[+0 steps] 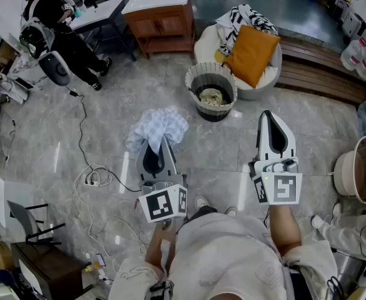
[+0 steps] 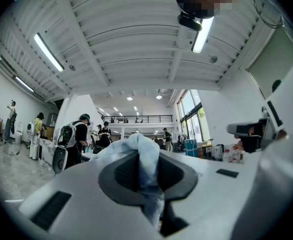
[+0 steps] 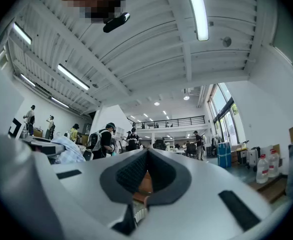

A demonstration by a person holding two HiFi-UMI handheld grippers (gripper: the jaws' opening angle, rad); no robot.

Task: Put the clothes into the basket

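In the head view my left gripper [image 1: 160,144] is shut on a crumpled pale blue and white garment [image 1: 161,125], which bunches over its tips above the grey floor. The left gripper view shows that cloth [image 2: 145,151] pinched between the dark pads of the left gripper [image 2: 144,159]. The round woven basket [image 1: 211,91] stands on the floor ahead and to the right, with a yellowish piece of clothing [image 1: 213,96] inside. My right gripper [image 1: 267,116] is held level to the right of the basket, jaws together with nothing between them [image 3: 147,156].
Behind the basket is a round white seat [image 1: 267,74] with an orange cushion [image 1: 253,54] and a black-and-white patterned cloth [image 1: 242,19]. A wooden cabinet [image 1: 161,17] stands at the back. Cables [image 1: 92,179] trail on the left floor. A person [image 1: 58,24] works far left.
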